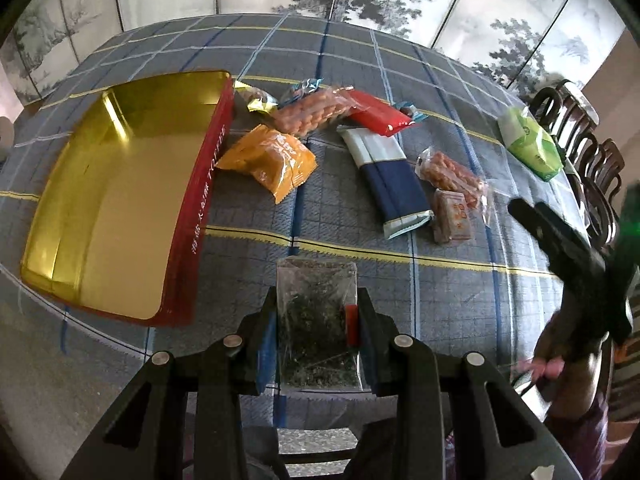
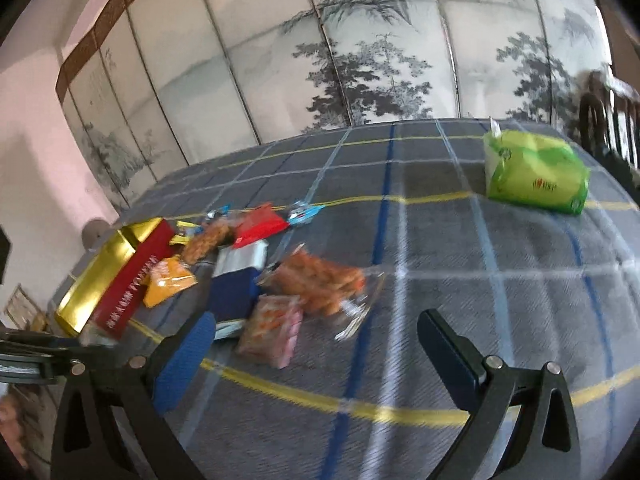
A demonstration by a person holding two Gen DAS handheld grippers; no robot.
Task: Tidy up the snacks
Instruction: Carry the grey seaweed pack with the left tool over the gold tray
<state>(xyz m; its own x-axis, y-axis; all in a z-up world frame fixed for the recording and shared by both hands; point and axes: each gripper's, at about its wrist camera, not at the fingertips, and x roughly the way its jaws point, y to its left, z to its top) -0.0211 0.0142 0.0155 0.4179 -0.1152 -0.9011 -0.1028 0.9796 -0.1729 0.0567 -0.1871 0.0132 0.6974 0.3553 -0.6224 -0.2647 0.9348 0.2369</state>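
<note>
Left hand-held gripper clamped on a clear packet of dark dried bits — held above the plaid-covered bench, just right of the open gold-lined red tin. Right hand-held gripper wide open, nothing between its pads, hovering near the pink snack pack. Other snacks — orange packet, blue-white bar — lie loose beside the tin. Green tissue pack well apart.
</note>
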